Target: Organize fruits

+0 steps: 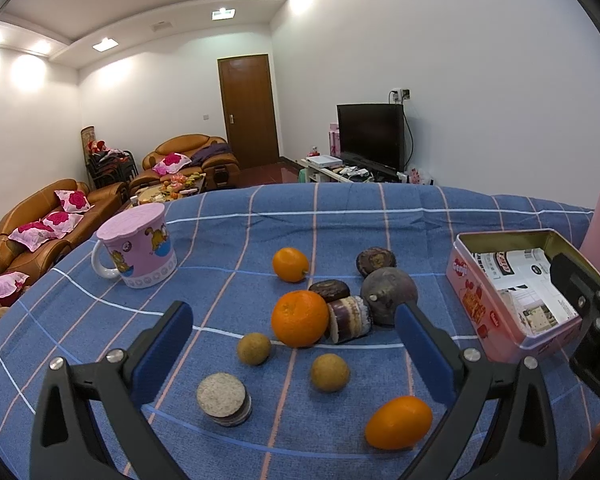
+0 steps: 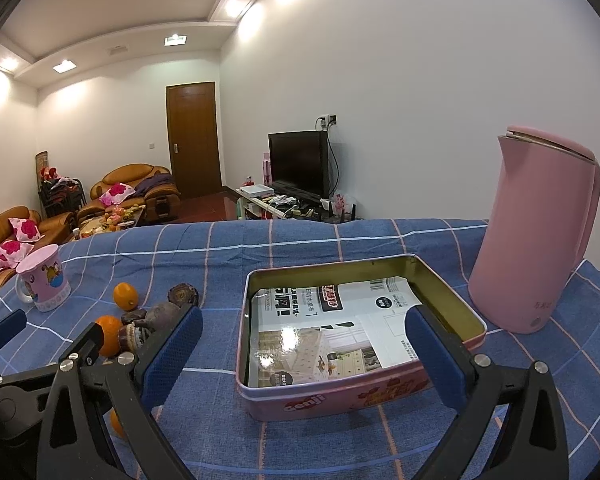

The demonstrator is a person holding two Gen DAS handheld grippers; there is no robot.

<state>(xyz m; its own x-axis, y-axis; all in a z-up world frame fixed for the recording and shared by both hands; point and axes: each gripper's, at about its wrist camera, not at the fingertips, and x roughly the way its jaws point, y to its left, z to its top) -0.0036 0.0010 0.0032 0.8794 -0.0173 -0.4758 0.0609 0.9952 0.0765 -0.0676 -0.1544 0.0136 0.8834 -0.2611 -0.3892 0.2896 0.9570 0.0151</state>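
Note:
Fruits lie on the blue checked cloth [image 1: 228, 240]: a large orange [image 1: 299, 318], a small orange [image 1: 290, 265], an oval orange fruit [image 1: 398, 422], two tan longans [image 1: 253, 348] [image 1: 330, 372] and a dark purple round fruit [image 1: 388, 294]. My left gripper [image 1: 293, 312] hangs open over them, the large orange showing between its fingers. A pink tin [image 2: 360, 396] stands open with only a printed leaflet inside. My right gripper [image 2: 304, 320] is open just above the tin's near side, holding nothing.
Dark round snacks [image 1: 375, 261] [image 1: 329, 289], a layered roll [image 1: 350, 318] and a biscuit stack [image 1: 222, 400] lie among the fruits. A pink lidded mug [image 1: 138, 248] stands far left, a pink kettle [image 2: 536, 232] far right. Beyond the table edge are sofas and a TV.

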